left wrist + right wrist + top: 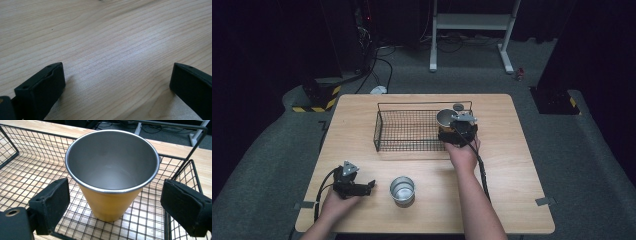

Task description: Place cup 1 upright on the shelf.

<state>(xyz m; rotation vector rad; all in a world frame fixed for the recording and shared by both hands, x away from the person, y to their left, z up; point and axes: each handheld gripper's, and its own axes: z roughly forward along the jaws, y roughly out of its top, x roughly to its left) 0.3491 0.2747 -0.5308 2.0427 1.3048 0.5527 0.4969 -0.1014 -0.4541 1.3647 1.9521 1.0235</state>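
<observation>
Yellow cup (110, 195) upright in wire basket (30, 157) – between right gripper (115, 202) jaws (spread, apart)

In the high view, the right tool (451, 123) hides the yellow cup's (446, 119) wall.

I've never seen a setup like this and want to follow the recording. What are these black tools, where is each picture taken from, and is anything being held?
A person holds a hand-operated two-jaw gripper in each hand. The high view looks down on the wooden table; the other views ride on each gripper. The right gripper, jaws open, stands around a yellow metal cup sitting upright in the wire basket, not gripping it. The left gripper rests open over bare wood. A silver cup stands on the table. Nothing is held.
</observation>
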